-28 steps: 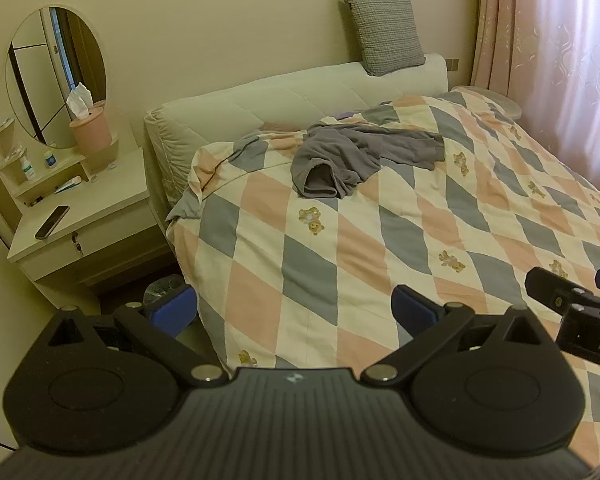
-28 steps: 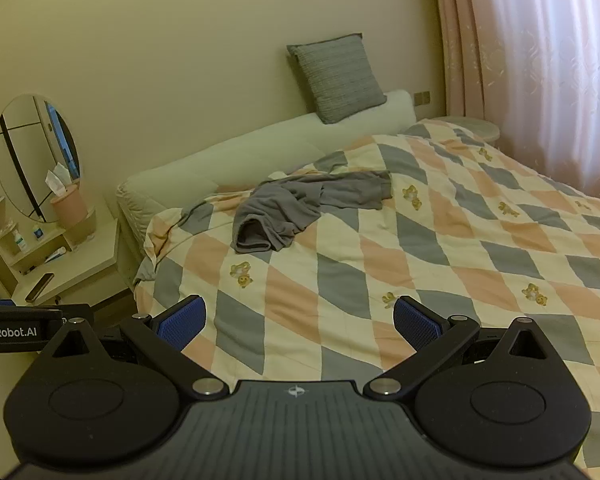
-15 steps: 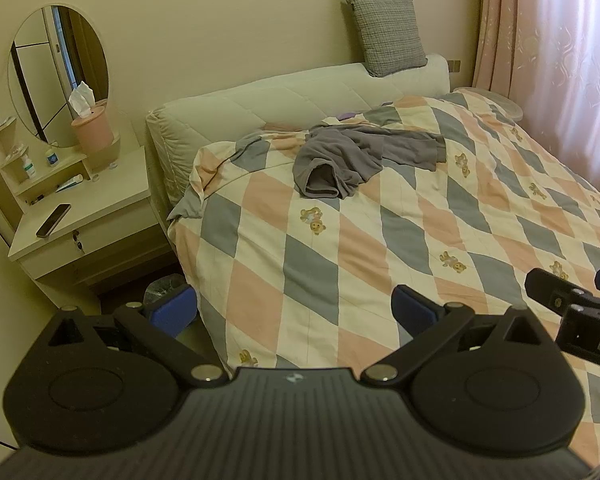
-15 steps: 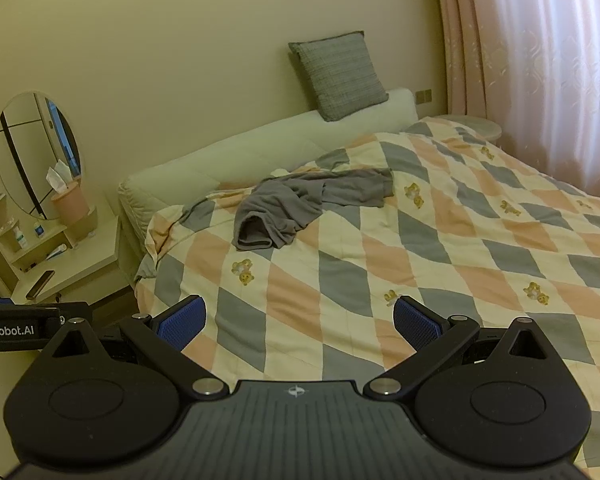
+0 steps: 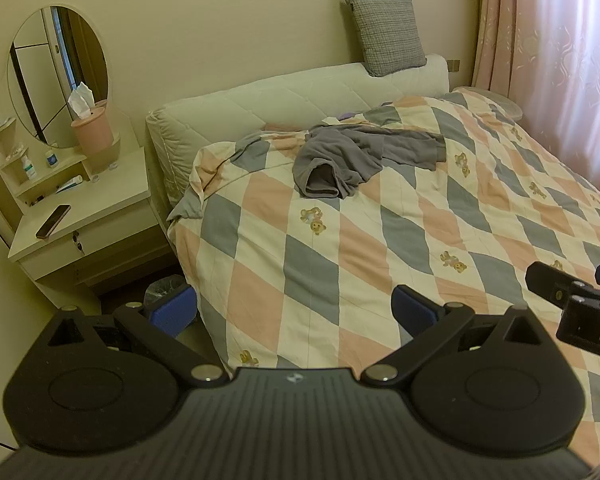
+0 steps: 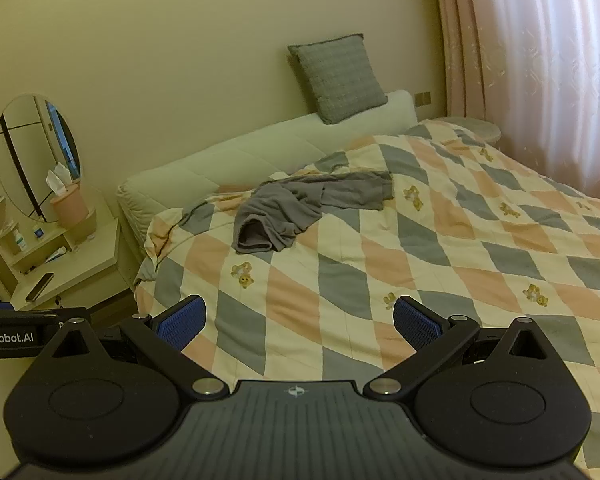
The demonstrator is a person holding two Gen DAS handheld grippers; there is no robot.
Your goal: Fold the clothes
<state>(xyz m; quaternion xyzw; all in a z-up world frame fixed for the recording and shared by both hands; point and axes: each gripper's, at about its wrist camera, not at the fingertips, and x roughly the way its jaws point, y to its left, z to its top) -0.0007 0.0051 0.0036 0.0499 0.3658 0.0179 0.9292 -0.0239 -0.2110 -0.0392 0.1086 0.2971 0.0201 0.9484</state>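
The approach step is judged to be in hand: nothing is held, and the folding itself is not yet begun. The bed (image 5: 380, 248), covered with a quilt of pink, grey and cream diamonds, is seen filling most of both views. A grey garment (image 5: 360, 156) is found on it near the headboard (image 5: 292, 100), well apart from both tools, crumpled into a loose heap with one open tubular end, a sleeve or leg, turned toward the cameras and a longer flat part trailed off to the right. A grey cushion (image 6: 336, 76) is propped on the headboard above it.

The left gripper (image 5: 296, 308) is held released, its blue pads spread wide, and the right gripper (image 6: 300, 322) is likewise spread and empty.

The next move is judged to call for both tools to be carried forward over the quilt to the garment, so that two edges can be pinched and the cloth spread flat before any fold is made.
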